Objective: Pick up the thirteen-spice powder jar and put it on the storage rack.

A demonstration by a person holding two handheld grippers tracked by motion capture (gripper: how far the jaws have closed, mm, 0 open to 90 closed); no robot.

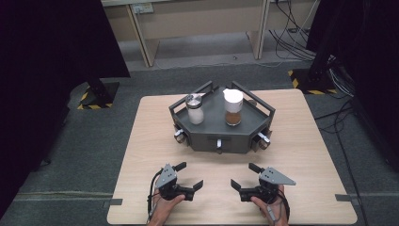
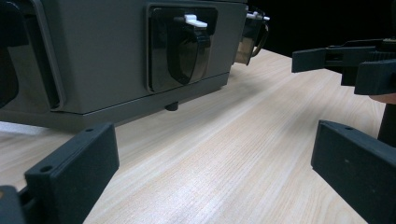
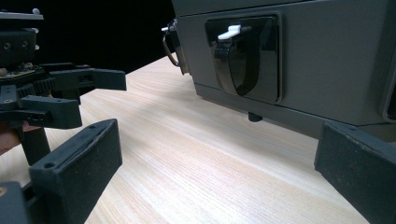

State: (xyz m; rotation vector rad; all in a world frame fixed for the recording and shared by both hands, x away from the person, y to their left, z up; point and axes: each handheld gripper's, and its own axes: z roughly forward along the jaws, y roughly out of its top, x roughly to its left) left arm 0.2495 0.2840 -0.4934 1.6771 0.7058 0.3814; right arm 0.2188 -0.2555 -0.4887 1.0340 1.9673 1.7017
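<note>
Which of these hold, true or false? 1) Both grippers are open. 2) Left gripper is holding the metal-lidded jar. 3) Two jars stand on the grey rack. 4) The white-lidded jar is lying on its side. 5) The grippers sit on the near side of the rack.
1) True: the left gripper and the right gripper both have their jaws spread, with nothing between them.
2) False: the metal-lidded jar stands on the grey rack, apart from both grippers.
3) True: the metal-lidded jar and the white-lidded jar both stand on it.
4) False: it stands upright.
5) True: both rest on the table between the rack and the person.
</note>
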